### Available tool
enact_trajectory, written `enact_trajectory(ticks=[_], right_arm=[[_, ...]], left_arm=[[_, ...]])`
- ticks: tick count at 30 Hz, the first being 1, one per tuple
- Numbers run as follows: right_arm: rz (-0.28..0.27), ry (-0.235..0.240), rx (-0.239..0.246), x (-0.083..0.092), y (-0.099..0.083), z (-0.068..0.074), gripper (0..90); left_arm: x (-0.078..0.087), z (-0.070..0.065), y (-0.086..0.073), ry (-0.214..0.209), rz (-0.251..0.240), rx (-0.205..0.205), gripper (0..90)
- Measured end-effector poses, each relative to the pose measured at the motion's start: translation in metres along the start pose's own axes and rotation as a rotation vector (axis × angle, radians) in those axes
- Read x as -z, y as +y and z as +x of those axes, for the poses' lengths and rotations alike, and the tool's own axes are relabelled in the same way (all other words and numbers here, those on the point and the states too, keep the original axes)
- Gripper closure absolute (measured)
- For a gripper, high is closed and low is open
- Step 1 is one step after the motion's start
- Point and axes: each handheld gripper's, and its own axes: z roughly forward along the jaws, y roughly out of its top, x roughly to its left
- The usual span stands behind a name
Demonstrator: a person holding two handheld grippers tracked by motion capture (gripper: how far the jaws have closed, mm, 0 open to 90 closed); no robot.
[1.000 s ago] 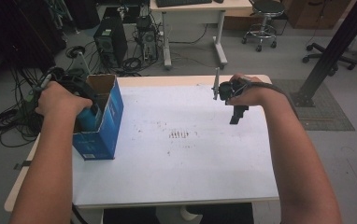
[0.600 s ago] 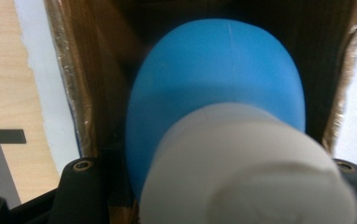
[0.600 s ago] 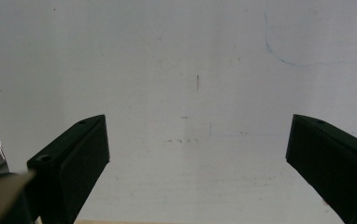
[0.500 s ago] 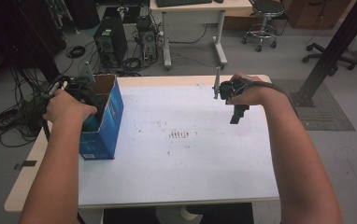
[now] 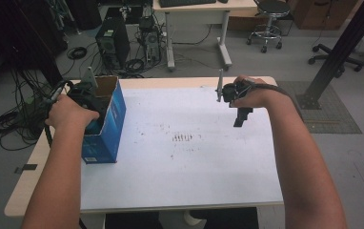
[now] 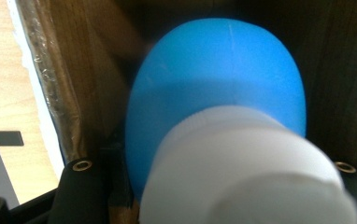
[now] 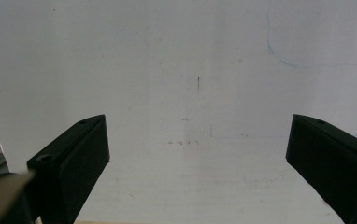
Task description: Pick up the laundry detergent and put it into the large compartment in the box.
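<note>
Now: bottle going into the box

Left gripper (image 5: 92,107) clamps a blue bottle (image 6: 218,88) by its white cap (image 6: 246,163), inside the box (image 5: 106,138). Right gripper (image 7: 197,158) hangs wide and empty over the table (image 5: 185,167). Next, I judge: set it down, release.

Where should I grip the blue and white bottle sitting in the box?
Stay on the white cap end, coming from above through the open top of the blue box. The left gripper is already shut there, with the rounded blue body pointing down inside. The cardboard walls crowd it closely, so a side approach looks blocked.
</note>
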Motion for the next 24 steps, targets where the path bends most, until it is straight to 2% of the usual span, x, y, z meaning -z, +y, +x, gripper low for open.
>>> enact_trajectory(ticks=[13, 16, 19, 24], right_arm=[[0.001, -0.001, 0.0, -0.0002, 0.0001, 0.0009, 6.0], [0.0, -0.002, -0.002, 0.0002, -0.0001, 0.0011, 6.0], [0.001, -0.002, -0.001, 0.0004, 0.0, 0.0015, 5.9], [0.0, -0.002, -0.004, 0.0006, -0.0004, 0.0021, 5.9]], left_arm=[[-0.0017, 0.0002, -0.0008, 0.003, -0.015, -0.006, 37.6], [-0.0022, -0.0011, -0.0017, 0.01, -0.02, -0.02, 37.3], [-0.0034, -0.0027, -0.002, 0.02, -0.027, -0.036, 35.1], [-0.0026, -0.0016, -0.0023, 0.017, -0.034, -0.029, 32.4]])
